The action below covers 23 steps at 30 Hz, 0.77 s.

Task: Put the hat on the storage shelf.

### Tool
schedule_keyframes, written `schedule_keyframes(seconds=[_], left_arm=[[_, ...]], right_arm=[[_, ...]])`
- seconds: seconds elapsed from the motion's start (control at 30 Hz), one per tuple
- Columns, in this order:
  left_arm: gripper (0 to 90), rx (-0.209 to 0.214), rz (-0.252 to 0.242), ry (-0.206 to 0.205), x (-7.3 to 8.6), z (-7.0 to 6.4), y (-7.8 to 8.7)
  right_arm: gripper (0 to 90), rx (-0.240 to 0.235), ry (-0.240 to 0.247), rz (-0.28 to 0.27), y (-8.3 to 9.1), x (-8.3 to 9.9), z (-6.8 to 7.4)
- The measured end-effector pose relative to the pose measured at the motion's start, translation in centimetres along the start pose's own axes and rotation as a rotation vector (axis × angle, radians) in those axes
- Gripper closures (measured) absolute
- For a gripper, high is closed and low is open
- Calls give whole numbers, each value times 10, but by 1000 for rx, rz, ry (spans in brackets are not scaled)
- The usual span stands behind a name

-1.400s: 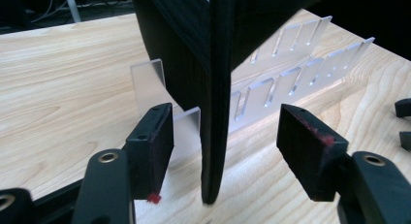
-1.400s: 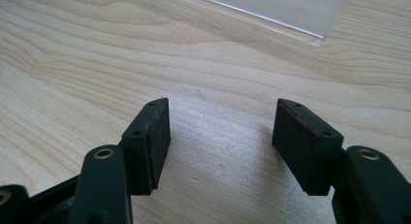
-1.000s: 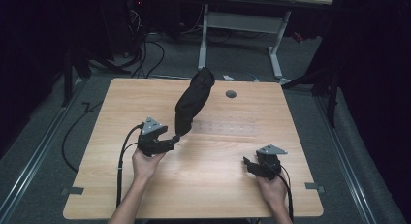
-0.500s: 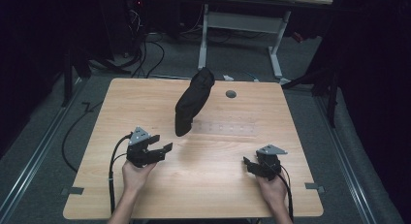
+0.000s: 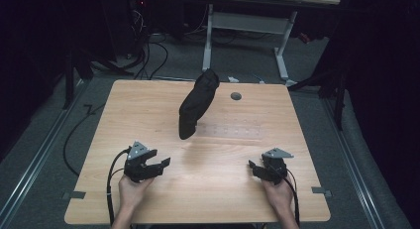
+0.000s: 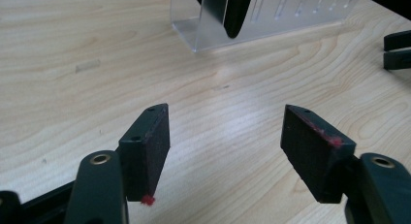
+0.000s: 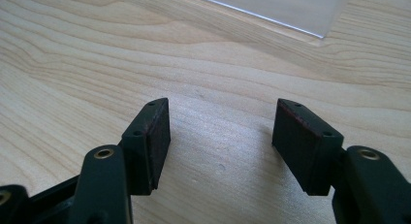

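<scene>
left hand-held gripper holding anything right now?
No. In its own view the left hand-held gripper stands open, with bare wooden table between its jaws.

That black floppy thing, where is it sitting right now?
In the high view the black cloth item stands propped in the left end of a clear plastic rack, mid-table toward the far edge, left of a small grey disc.
</scene>
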<state>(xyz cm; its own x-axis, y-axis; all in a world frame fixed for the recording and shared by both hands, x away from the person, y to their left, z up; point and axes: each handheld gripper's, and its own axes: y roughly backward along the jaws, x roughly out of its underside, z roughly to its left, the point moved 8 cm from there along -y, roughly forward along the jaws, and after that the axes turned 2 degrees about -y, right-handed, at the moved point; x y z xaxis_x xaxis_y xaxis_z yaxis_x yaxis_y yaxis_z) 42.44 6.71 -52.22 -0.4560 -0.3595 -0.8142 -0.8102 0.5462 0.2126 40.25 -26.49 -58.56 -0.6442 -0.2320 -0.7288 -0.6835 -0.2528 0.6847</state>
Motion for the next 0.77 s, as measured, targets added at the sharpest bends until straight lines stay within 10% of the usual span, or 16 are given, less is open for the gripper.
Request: schedule_keyframes(seconds=[0.4, 0.77], left_arm=[[328, -147, 59, -110, 35, 30, -10], [301, -161, 59, -152, 40, 30, -11]], right_arm=[[390, 0, 0, 0, 0, 0, 0], [389, 0, 0, 0, 0, 0, 0]])
